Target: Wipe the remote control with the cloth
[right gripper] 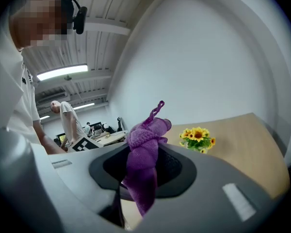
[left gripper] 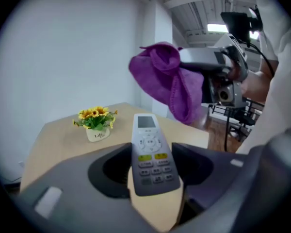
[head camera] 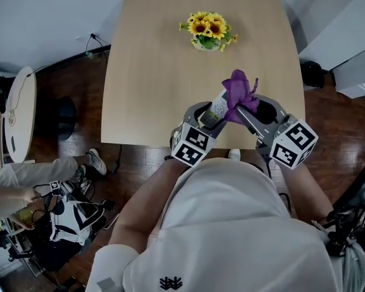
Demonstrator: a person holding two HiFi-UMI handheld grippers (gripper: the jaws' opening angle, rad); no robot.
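Remote control (head camera: 216, 109), clamped in our left gripper (head camera: 204, 121) above the table's (head camera: 152, 72) near edge, needs steady holding while our right gripper (head camera: 250, 115), pinching the cloth (head camera: 238, 93), drags it along the buttons.

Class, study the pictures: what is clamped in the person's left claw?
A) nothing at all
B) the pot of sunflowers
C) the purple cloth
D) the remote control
D: the left gripper view shows the remote control pinched between the jaws of the left claw, while the purple cloth is held in the right claw.
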